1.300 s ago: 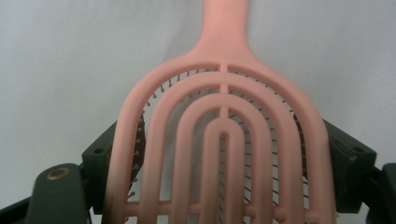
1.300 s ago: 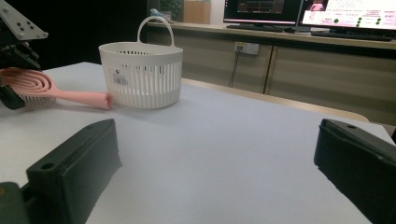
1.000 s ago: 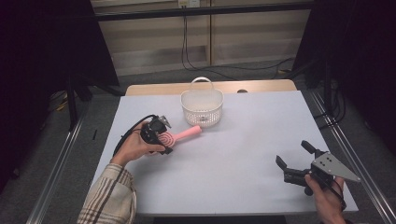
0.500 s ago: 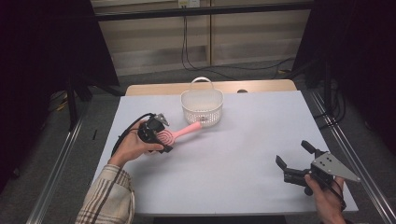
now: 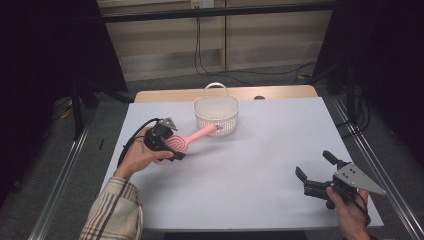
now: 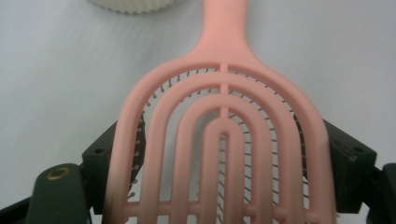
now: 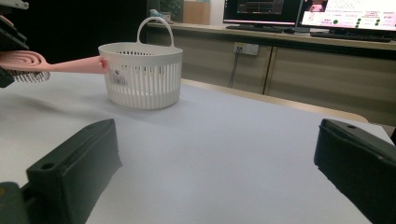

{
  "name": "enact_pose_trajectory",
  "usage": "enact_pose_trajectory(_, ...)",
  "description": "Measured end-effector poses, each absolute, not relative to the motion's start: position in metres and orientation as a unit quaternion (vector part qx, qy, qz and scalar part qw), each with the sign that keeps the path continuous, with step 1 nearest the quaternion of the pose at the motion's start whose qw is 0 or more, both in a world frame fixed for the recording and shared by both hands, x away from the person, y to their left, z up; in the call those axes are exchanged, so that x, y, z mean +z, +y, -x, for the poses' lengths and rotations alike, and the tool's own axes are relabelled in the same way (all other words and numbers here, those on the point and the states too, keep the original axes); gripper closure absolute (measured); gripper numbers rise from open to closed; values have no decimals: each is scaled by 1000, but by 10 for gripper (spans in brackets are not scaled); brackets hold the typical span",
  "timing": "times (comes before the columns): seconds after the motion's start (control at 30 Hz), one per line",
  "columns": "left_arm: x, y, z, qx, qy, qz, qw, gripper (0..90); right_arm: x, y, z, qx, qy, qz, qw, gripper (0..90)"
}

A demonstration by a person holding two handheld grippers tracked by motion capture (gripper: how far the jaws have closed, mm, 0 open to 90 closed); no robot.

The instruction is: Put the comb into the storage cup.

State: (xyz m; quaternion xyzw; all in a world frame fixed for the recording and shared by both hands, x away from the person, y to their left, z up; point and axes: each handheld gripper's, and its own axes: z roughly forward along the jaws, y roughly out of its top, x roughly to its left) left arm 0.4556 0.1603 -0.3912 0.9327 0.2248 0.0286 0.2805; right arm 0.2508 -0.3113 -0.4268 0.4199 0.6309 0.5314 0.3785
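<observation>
The white table (image 5: 240, 175) lies mostly bare, with wide free surface stretching from the white basket (image 5: 216, 116) down to the near edge. The basket stands close to the far edge, about midway along it. Left of the basket, lifted off the surface, the pink hairbrush (image 5: 187, 139) points its handle tip at the basket's wall. The left gripper (image 5: 159, 141) clamps the brush head between its jaws. Well away from the basket, at the near right corner, the right gripper (image 5: 315, 172) hovers with jaws spread, grasping nothing.

The white basket (image 7: 142, 74) bears a small barcode label whose print is too small to read.
</observation>
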Motion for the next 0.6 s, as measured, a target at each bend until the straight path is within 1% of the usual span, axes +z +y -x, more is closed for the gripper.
enact_pose_trajectory(0.13,-388,159,-454,20,216,-933,287,198,-427,-311,-251,531,631,-420,379,0)
enact_pose_trajectory(0.17,-386,160,-455,21,205,-937,281,198,-427,-311,-251,530,632,-420,378,0)
enact_pose_trajectory(0.2,-386,158,-453,17,214,-932,293,198,-427,-311,-251,530,631,-420,379,0)
enact_pose_trajectory(0.23,-383,159,-453,16,205,-934,292,198,-427,-311,-251,531,632,-419,379,0)
enact_pose_trajectory(0.3,-380,158,-451,9,211,-928,307,198,-427,-311,-251,531,631,-421,379,0)
enact_pose_trajectory(0.33,-377,158,-451,16,205,-929,306,198,-427,-311,-251,531,631,-421,379,0)
enact_pose_trajectory(0.6,-363,153,-457,0,204,-926,317,198,-427,-311,-251,531,631,-420,379,0)
